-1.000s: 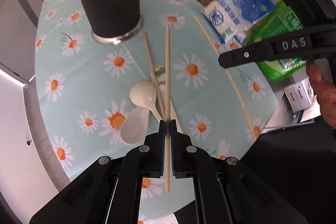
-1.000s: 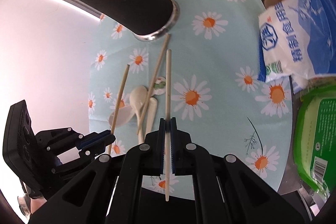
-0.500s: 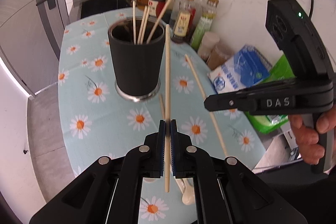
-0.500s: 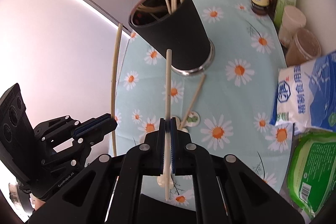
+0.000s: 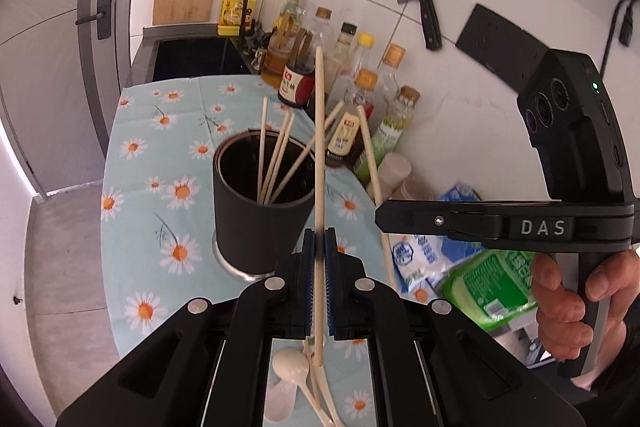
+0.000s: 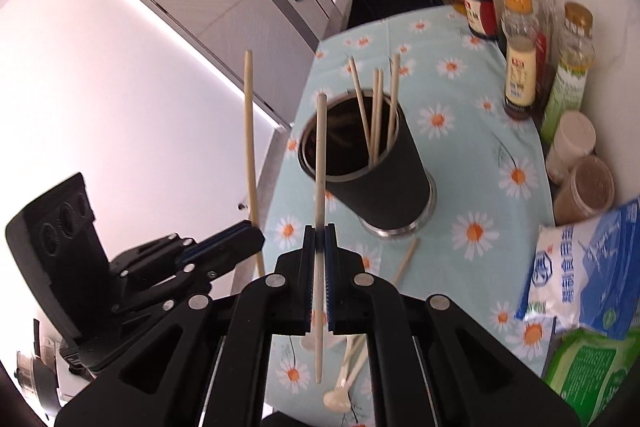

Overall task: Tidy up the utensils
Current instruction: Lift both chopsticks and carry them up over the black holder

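Chopstick [image 5: 319, 163] upright in left gripper [image 5: 319, 259], another [image 6: 320, 187] — right gripper [image 6: 319, 255], likewise

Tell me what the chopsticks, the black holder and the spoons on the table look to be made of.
Chopsticks: pale, matte, likely bamboo or wood; the grain is too fine to tell.
Black holder: matte black outside with a shiny silver rim and base, probably coated steel.
Spoons: glossy cream-white, smooth; ceramic or melamine, the look leaves it open.

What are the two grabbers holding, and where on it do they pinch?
Each holds one wooden chopstick. The left gripper pinches its chopstick toward the lower end, and the right gripper pinches its own chopstick toward the lower end too.
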### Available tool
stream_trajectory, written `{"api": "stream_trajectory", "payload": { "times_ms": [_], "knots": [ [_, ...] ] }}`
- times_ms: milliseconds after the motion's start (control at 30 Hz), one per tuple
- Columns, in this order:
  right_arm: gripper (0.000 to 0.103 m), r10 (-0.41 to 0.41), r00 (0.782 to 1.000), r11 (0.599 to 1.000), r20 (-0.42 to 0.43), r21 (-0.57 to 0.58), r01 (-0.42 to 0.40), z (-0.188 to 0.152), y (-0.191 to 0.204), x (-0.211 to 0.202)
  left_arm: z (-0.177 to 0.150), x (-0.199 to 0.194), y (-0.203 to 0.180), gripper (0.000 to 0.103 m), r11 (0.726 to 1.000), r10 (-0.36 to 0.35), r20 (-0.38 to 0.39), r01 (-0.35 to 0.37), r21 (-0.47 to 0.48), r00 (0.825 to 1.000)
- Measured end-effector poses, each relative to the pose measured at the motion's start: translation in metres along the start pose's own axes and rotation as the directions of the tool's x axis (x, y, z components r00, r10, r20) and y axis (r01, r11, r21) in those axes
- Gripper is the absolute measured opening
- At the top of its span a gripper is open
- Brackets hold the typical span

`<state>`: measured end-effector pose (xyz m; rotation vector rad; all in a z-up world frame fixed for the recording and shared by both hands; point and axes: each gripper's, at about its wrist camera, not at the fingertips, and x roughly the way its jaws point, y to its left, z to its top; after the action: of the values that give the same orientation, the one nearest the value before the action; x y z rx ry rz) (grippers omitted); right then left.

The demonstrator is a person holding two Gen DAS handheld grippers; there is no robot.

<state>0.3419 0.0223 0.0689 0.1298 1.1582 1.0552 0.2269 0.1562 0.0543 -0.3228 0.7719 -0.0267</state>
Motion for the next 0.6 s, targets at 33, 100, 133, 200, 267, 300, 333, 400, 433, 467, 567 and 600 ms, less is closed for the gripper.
{"api": "stream_trajectory", "payload": {
  "times_ms": [33,100,133,200,267,300,333,400,433,467,567,600],
  "knots": [
    [0.006,0.011,1.0,1.0,0.015,-0.006,-0.011,0.005,0.0,0.0,0.004,0.001,0.003,0.004,1.0,-0.006,0.015,0.006,-0.004,1.0],
    [0.006,0.01,0.998,1.0,0.058,-0.011,-0.009,0.014,0.001,0.0,0.013,0.001,0.008,0.004,1.0,-0.016,0.045,0.016,-0.015,0.999],
    [0.006,0.022,0.997,1.0,0.074,-0.008,-0.022,0.019,0.0,0.001,0.017,0.002,0.01,0.004,0.999,-0.022,0.061,0.024,-0.022,0.998],
    [0.006,0.03,0.995,1.0,0.096,-0.009,-0.029,0.028,0.001,0.003,0.028,0.001,0.017,0.004,0.998,-0.051,0.108,0.055,-0.037,0.993],
    [0.006,0.035,0.99,0.999,0.137,-0.016,-0.033,0.037,0.0,0.004,0.036,0.0,0.021,0.004,0.997,-0.069,0.153,0.076,-0.035,0.986],
    [0.006,0.034,0.986,0.999,0.161,-0.02,-0.031,0.04,0.001,0.004,0.04,0.001,0.022,0.004,0.996,-0.079,0.176,0.085,-0.027,0.981],
    [0.006,0.03,0.983,0.999,0.182,-0.025,-0.026,0.044,0.001,0.004,0.044,0.001,0.024,0.004,0.995,-0.088,0.195,0.095,-0.024,0.977],
    [0.006,0.038,0.972,0.999,0.231,-0.043,-0.029,0.053,0.002,0.001,0.053,0.005,0.028,0.004,0.993,-0.106,0.231,0.114,-0.02,0.967],
    [0.006,0.031,0.968,0.999,0.247,-0.049,-0.02,0.057,0.004,0.0,0.055,0.006,0.029,0.004,0.993,-0.107,0.244,0.116,-0.022,0.964],
    [0.006,0.029,0.963,0.998,0.267,-0.056,-0.014,0.061,0.004,-0.001,0.058,0.007,0.031,0.004,0.992,-0.112,0.264,0.123,-0.027,0.958],
    [0.006,0.018,0.955,0.997,0.296,-0.079,0.005,0.071,0.004,-0.002,0.067,0.012,0.04,0.004,0.989,-0.123,0.31,0.143,-0.044,0.943],
    [0.006,0.023,0.948,0.997,0.318,-0.083,0.004,0.074,0.004,-0.003,0.07,0.014,0.043,0.004,0.987,-0.128,0.326,0.152,-0.049,0.937]
  ]
}}
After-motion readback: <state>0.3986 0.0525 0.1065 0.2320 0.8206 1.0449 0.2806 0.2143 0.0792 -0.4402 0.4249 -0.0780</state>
